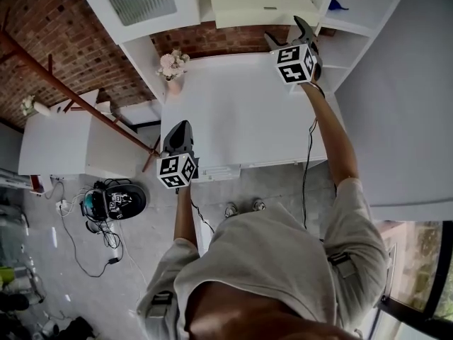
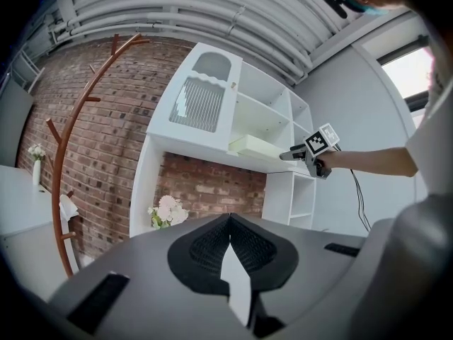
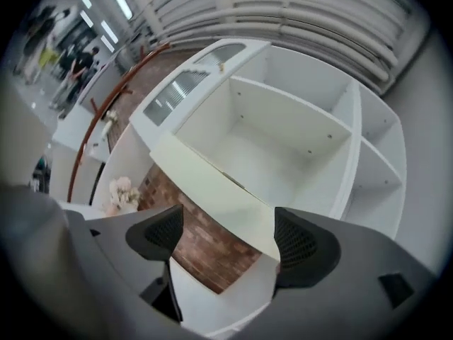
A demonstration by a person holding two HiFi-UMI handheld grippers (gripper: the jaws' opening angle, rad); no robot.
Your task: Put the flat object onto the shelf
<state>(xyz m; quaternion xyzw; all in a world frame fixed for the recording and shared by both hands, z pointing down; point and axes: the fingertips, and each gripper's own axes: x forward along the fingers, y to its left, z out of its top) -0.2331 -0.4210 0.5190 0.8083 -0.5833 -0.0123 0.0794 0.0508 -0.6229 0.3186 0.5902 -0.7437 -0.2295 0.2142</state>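
Flat object (image 1: pixel 258 9) lies flat at front of shelf (image 3: pixel 272 151) compartment, above tabletop (image 1: pixel 241 119); placement looks done. Right tongs (image 3: pixel 226 236) spread wide just before its edge, gripping nothing, probably let go. Left tongs (image 2: pixel 228 222) closed, empty, parked at tabletop's near edge, out of way.
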